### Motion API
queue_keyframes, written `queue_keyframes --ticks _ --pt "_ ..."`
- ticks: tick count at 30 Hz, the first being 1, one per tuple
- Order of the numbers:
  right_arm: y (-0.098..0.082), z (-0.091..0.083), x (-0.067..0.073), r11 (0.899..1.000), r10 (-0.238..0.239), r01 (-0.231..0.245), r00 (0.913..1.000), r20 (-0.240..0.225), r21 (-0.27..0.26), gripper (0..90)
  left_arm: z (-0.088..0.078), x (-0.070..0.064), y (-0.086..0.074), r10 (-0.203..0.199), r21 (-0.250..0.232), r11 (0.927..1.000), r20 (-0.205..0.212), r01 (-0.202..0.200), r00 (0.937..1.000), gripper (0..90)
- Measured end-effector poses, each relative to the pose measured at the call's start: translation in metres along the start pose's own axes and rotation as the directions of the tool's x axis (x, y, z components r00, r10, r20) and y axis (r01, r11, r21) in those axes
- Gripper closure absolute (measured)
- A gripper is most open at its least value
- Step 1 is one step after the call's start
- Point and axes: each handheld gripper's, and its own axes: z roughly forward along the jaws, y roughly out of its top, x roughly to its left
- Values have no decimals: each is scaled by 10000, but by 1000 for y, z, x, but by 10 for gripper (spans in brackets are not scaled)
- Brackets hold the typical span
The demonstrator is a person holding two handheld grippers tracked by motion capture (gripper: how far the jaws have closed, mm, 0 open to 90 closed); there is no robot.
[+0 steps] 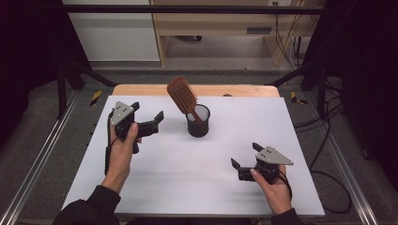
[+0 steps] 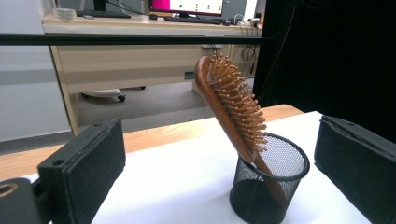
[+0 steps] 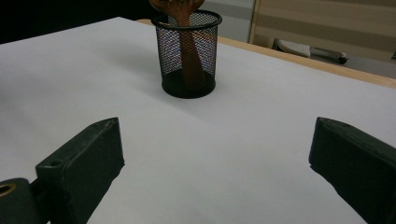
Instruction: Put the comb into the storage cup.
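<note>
In the high view the left gripper (image 1: 149,116) is held above the left part of the white tabletop (image 1: 197,168), its jaws spread wide with nothing between them and turned toward the black mesh cup (image 1: 198,122); the cup stands near the middle of the tabletop's far edge, and a wooden hairbrush (image 1: 181,95) leans in it, handle down, head tilted up and to the left; the right gripper (image 1: 244,154) sits low near the near right corner, well apart from the cup, jaws likewise parted and empty. The left gripper view adds the bristle side of the hairbrush (image 2: 233,102) and the handle resting on the rim of the cup (image 2: 268,186), which the high view does not resolve; its bottom edge cuts off the cup's base. The right gripper view shows the handle through the mesh of the cup (image 3: 189,53) reaching the bottom, but the head of the hairbrush (image 3: 177,5) is cut off at the top edge; the bristles cannot be seen there.
</note>
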Motion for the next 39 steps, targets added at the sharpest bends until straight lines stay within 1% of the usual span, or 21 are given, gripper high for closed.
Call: queue_keyframes --ticks 2,3,6,9,10,15,17,19,21,24,27,29,33,36,39 --pt "0 0 0 10000 24 -24 10000 -69 -46 32 -8 3 0 -1 -120 9999 288 4 9996 22" --pt "0 0 0 10000 6 -7 9999 -105 -54 32 -14 4 -1 91 -212 9997 294 -84 9995 16" --pt "0 2 0 10000 -32 32 9999 -138 -13 32 -27 9 -1 403 -90 9992 76 -402 9992 19" --pt "1 3 1 10000 -73 73 9998 -207 -4 32 -41 14 -1 568 -111 9983 -65 -569 9984 20" --pt "1 3 2 10000 -66 65 9998 -210 -16 32 -48 16 -1 661 -163 9977 -177 -664 9977 20" --pt "0 4 1 10000 -51 52 9997 -227 49 33 -69 27 -5 617 -241 9977 -369 -626 9974 19" --pt "1 3 1 10000 -43 43 9997 -239 -4 33 -75 30 -7 666 -222 9975 -426 -676 9969 19" --pt "1 3 1 10000 -24 24 9997 -230 -12 33 -80 34 -9 622 -220 9977 -491 -634 9969 19" --pt "1 3 1 10000 -2 2 9997 -230 -18 33 -83 37 -11 502 -270 9983 -528 -517 9973 19" --pt "1 3 0 10000 12 -12 9998 -222 -26 33 -85 39 -15 471 -259 9985 -538 -485 9974 20" --pt "1 2 -1 10000 28 -29 9998 -200 -61 33 -86 38 -20 625 -226 9977 -508 -637 9968 20" --pt "1 1 -1 10000 20 -21 9998 -181 -53 33 -87 37 -23 821 -209 9963 -462 -831 9956 19" --pt "0 1 -1 10000 8 -9 9999 -167 -47 32 -89 36 -31 827 -219 9963 -399 -836 9958 19" --pt "1 0 -2 9999 27 -28 9999 -149 -100 32 -91 36 -37 976 -146 9951 -382 -982 9945 19" --pt "1 -2 -3 9999 55 -57 9999 -125 -151 32 -94 37 -41 875 -132 9960 -383 -881 9954 19"
